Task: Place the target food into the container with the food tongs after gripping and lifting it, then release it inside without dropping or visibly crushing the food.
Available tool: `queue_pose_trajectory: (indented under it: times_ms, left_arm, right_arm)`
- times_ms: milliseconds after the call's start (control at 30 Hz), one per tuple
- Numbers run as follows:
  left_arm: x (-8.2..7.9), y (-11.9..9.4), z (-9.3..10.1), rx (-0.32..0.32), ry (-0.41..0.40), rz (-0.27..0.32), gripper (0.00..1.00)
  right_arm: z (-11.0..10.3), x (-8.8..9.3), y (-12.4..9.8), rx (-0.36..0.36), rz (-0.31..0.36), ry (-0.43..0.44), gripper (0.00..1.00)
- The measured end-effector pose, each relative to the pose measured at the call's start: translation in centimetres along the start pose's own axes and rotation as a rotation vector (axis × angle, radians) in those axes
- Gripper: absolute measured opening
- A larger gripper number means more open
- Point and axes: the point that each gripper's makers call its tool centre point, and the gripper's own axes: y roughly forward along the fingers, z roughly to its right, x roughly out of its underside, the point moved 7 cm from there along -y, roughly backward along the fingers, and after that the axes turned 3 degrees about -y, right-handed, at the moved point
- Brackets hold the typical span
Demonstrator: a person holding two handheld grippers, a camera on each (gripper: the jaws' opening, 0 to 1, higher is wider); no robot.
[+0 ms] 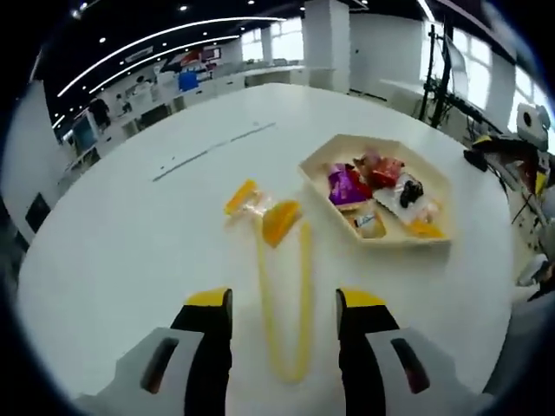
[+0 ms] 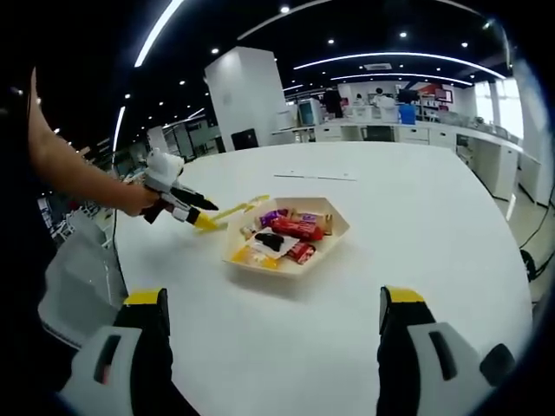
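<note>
Since the wrapped snack (image 1: 244, 197) looks light and crinkly (probably slippery), the spread yellow tongs (image 1: 284, 286) should pinch its middle gently.

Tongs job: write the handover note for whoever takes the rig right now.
Left gripper: jaws around the yellow tongs; grip unclear.
Right gripper: open, empty, above the white table.
Tongs' tips rest over the table beside a clear-wrapped yellow snack.
Wooden tray already holds several wrapped snacks.
Done: tongs in hand.
Left: grip the snack, lift, release it in the tray.
</note>
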Motion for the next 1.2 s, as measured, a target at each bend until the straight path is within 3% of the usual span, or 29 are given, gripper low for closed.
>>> queue_pose_trajectory:
  times_ms: [333, 367, 400, 500, 700, 933, 967, 1133, 1200]
  left_arm:
    - [1.4, 0.4, 0.1, -0.009, 0.043, -0.036, 0.31]
    - [1.9, 0.3, 0.0, -0.003, 0.095, -0.081, 0.31]
    - [1.3, 0.6, 0.0, -0.015, 0.087, -0.021, 0.3]
    - [1.5, 0.7, 0.1, -0.01, 0.116, -0.068, 0.18]
    - [1.1, 0.8, -0.1, -0.016, 0.086, -0.07, 0.15]
    - [0.8, -0.6, 0.7, 0.073, 0.069, -0.082, 0.14]
    - [0.8, -0.9, 1.0, 0.124, 0.044, -0.1, 0.14]
    - [-0.2, -2.5, 0.1, 0.19, 0.03, -0.129, 0.13]
    - [-0.8, -3.4, -0.4, 0.193, 0.071, -0.132, 0.13]
  right_arm:
    - [-0.1, -0.2, -0.3, 0.003, 0.005, -0.002, 1.0]
    - [-0.1, -0.3, -0.3, 0.004, 0.004, -0.005, 1.0]
    - [-0.1, -0.5, -0.4, 0.005, 0.006, -0.01, 1.0]
    - [0.0, -0.8, -0.5, 0.007, 0.012, -0.015, 1.0]
    - [0.0, -1.2, -0.3, 0.004, 0.015, -0.023, 1.0]
    - [-0.1, -2.3, 0.2, -0.017, 0.025, -0.058, 1.0]
    - [-0.1, -2.7, 0.4, -0.023, 0.032, -0.071, 1.0]
    - [0.2, -4.6, 1.1, -0.056, 0.054, -0.132, 0.99]
    - [0.3, -5.3, 1.5, -0.066, 0.053, -0.165, 0.97]
